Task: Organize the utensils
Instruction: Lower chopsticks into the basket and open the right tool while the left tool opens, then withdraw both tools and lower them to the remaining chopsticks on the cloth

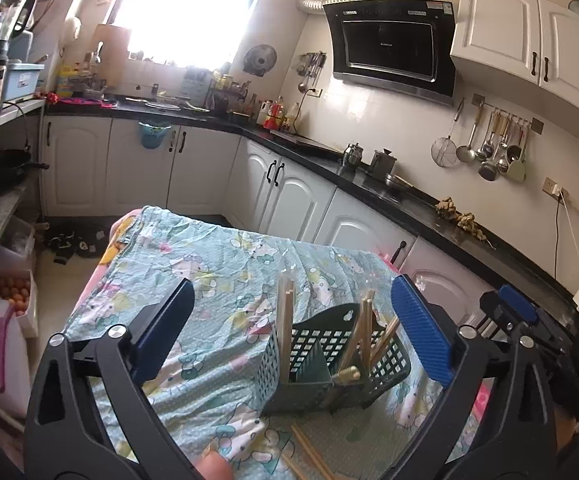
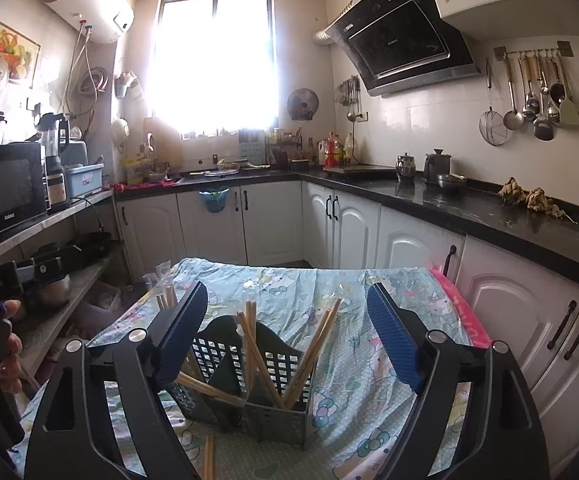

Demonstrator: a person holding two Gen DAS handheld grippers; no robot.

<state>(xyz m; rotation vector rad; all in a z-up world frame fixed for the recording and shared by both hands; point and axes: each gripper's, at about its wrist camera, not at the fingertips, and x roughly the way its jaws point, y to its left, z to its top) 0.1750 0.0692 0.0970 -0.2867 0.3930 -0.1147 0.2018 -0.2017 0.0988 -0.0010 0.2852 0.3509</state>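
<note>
A dark green slotted utensil holder (image 1: 329, 364) stands on the cloth-covered table (image 1: 193, 264) and shows in the right wrist view too (image 2: 249, 384). Several wooden chopsticks (image 1: 285, 328) stand in its compartments, leaning apart (image 2: 309, 352). Loose chopsticks (image 1: 309, 452) lie on the cloth in front of it, also in the right wrist view (image 2: 208, 456). My left gripper (image 1: 293, 332) is open and empty above the holder. My right gripper (image 2: 287, 340) is open and empty, the holder between its fingers. The right gripper's blue pad (image 1: 517, 304) shows at the right of the left wrist view.
A black counter (image 2: 469, 204) with white cabinets runs along the right and back. Shelves (image 2: 49, 220) with a microwave (image 2: 5, 192) and pots stand at the left. Ladles hang on the wall (image 2: 529, 96). A pink edge (image 2: 461, 312) borders the table's right side.
</note>
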